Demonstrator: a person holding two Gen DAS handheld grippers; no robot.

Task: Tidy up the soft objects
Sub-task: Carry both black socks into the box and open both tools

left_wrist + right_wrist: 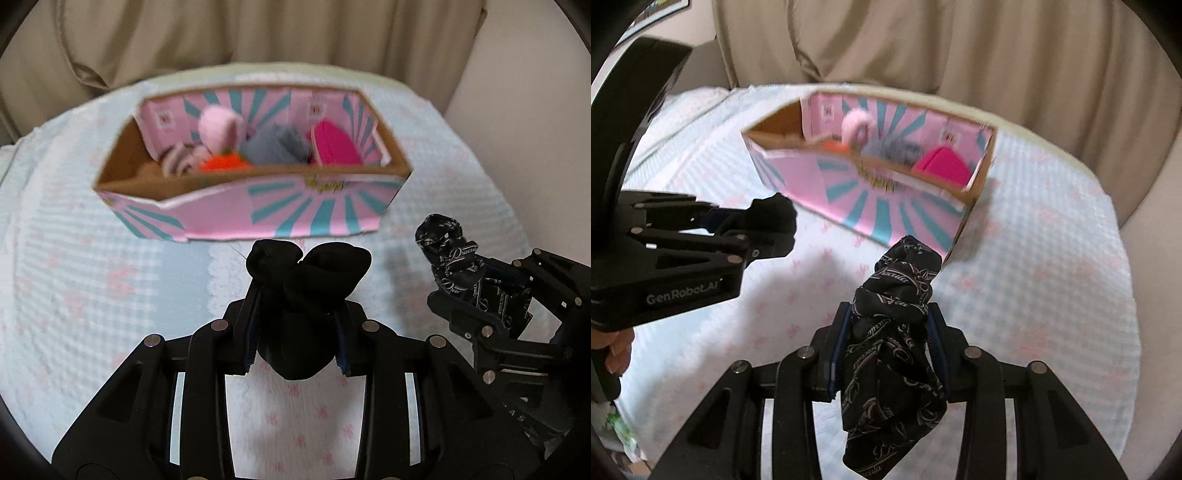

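Note:
My left gripper is shut on a plain black sock bundle and holds it above the bed, in front of the pink and teal cardboard box. My right gripper is shut on a black patterned cloth that hangs down between the fingers. In the left wrist view the right gripper and its cloth are at the right. In the right wrist view the left gripper and black bundle are at the left. The box holds several soft items: pink, grey, orange, magenta.
The box sits on a light blue checked bedspread with pink flowers. A beige curtain hangs behind the bed. A pale wall is at the right. The person's hand shows at the left edge.

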